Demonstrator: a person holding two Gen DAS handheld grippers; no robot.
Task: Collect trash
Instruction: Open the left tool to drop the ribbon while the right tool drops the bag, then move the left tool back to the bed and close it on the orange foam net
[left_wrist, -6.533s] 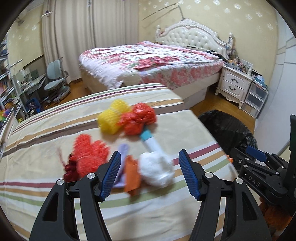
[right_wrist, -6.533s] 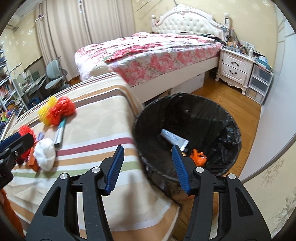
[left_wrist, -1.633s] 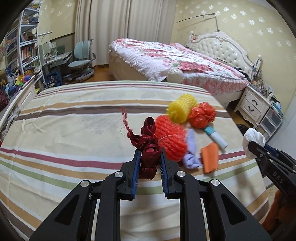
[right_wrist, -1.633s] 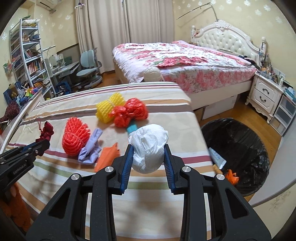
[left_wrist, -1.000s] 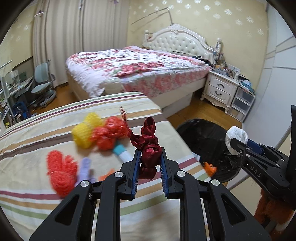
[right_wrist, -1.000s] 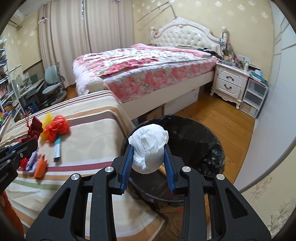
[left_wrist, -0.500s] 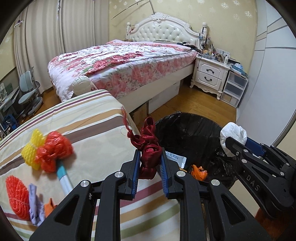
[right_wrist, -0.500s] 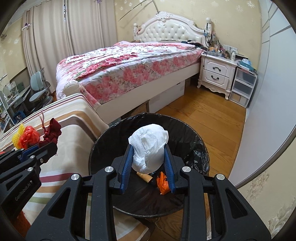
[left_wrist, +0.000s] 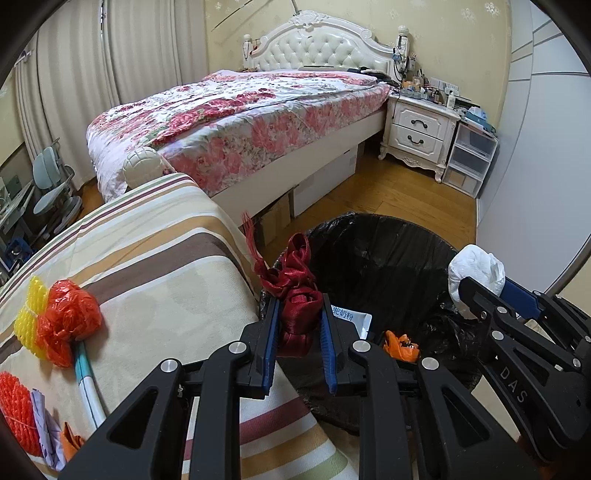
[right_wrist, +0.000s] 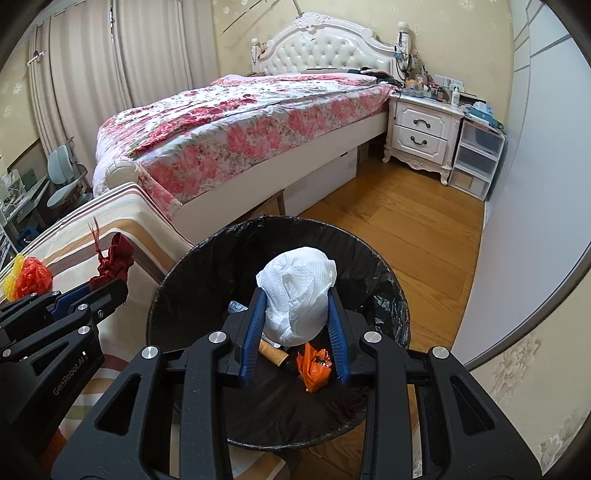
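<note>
My left gripper (left_wrist: 298, 325) is shut on a dark red ribbon bundle (left_wrist: 297, 295) and holds it over the near rim of the black-lined trash bin (left_wrist: 384, 251). My right gripper (right_wrist: 296, 314) is shut on a crumpled white tissue wad (right_wrist: 298, 291) and holds it above the open bin (right_wrist: 207, 266). The bin holds an orange wrapper (right_wrist: 313, 365), a brown stick (right_wrist: 273, 355) and a white tube (left_wrist: 351, 317). More trash lies on the striped cover (left_wrist: 147, 258): a red bag (left_wrist: 70, 321), yellow netting (left_wrist: 29, 314), a pen (left_wrist: 86, 384), red netting (left_wrist: 14, 410).
A floral bed (right_wrist: 240, 125) stands behind the bin. A white nightstand (right_wrist: 424, 133) and plastic drawers (right_wrist: 476, 158) stand at the back right. Wood floor (right_wrist: 417, 236) lies to the right of the bin, with a wall on the far right.
Both grippers have swung from the striped cover to the bin with their loads. The tissue wad now hangs further over the bin's opening; the ribbon bundle has reached the rim.
</note>
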